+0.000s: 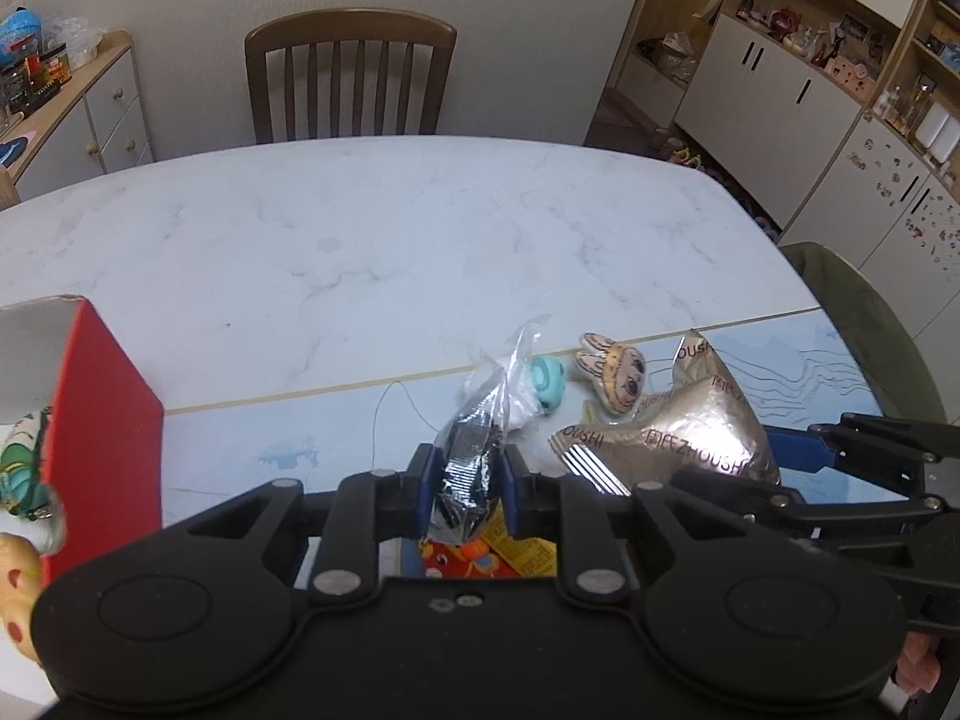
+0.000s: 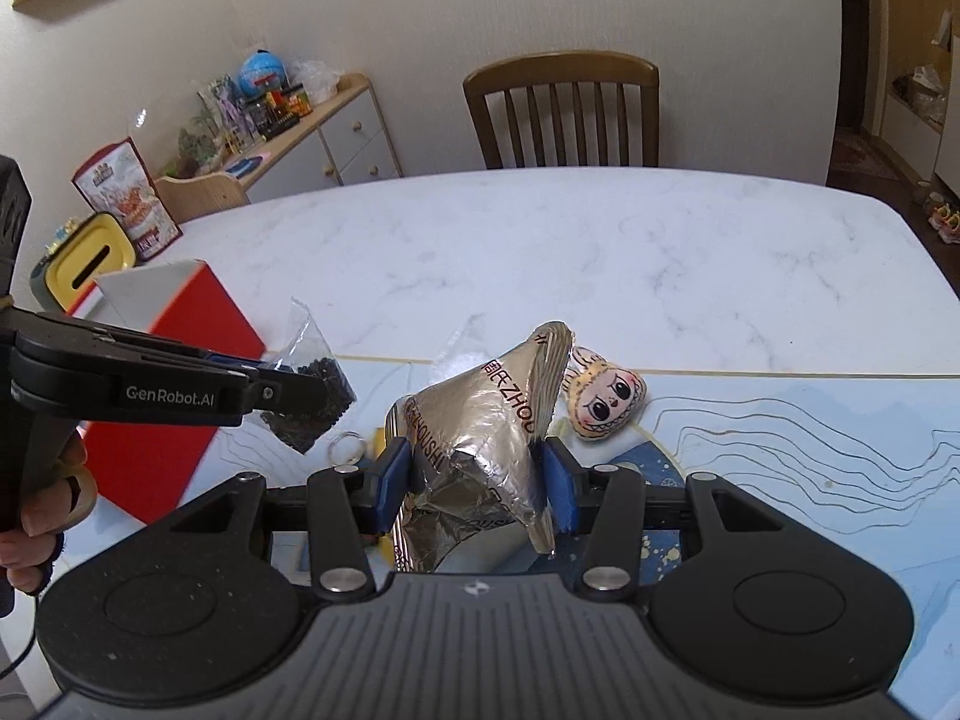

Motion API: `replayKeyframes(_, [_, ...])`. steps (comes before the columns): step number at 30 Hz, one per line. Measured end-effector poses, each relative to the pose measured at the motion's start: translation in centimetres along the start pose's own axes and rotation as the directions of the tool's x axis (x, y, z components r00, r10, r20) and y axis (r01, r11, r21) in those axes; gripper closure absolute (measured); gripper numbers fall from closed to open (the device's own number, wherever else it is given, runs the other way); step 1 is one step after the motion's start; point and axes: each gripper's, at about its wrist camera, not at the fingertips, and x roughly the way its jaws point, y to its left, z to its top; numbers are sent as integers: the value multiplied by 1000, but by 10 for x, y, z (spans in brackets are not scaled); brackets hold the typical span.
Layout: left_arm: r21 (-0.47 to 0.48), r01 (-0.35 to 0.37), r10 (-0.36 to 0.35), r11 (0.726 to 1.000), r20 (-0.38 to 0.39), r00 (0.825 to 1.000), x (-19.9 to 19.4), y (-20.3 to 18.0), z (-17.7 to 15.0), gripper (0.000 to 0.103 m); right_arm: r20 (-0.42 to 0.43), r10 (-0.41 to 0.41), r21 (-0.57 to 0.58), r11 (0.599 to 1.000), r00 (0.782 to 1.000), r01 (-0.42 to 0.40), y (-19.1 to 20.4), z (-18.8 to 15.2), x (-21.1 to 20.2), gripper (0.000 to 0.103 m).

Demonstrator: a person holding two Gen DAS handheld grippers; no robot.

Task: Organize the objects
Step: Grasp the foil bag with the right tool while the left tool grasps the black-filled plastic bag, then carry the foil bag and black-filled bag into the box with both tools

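My left gripper [image 1: 468, 471] is shut on a clear plastic bag of black bits [image 1: 474, 450], lifted over the table's near edge; in the right wrist view that gripper [image 2: 288, 384] and bag [image 2: 312, 390] hang just right of an open red box [image 2: 180, 360]. The right gripper [image 2: 474, 480] is shut on a crumpled gold foil packet [image 2: 480, 438], seen from the left as the packet [image 1: 678, 438] beside the right gripper [image 1: 786, 450]. A plush bunny-eared face [image 2: 606, 399] lies on the mat behind the packet. Inside the red box [image 1: 102, 420] are colourful toys.
A teal round piece [image 1: 546, 384] lies by the bag, and an orange and yellow packet [image 1: 498, 558] lies under my left gripper. A wooden chair [image 2: 564, 114] stands at the table's far side. A yellow container [image 2: 90, 264] and a popcorn box [image 2: 126, 198] stand left. White marble tabletop [image 1: 360, 240] stretches beyond.
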Motion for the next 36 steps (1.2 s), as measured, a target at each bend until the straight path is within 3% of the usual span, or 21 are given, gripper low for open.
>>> replayKeyframes(16, [-17,4,-3,1000,30,1000,-68,49,-13,83,45,54,-59,997,998,-51,89,15,-40,56])
replayKeyframes(27, [-36,0,2,999,62,998,-112,107,-21,83,61,83,-103,992,995,-76,156,25,-35,56])
replayKeyframes(36, [-69,-41,47,997,84,995,-140,162,-27,83,54,111,-157,982,992,-101,216,32,-18,56])
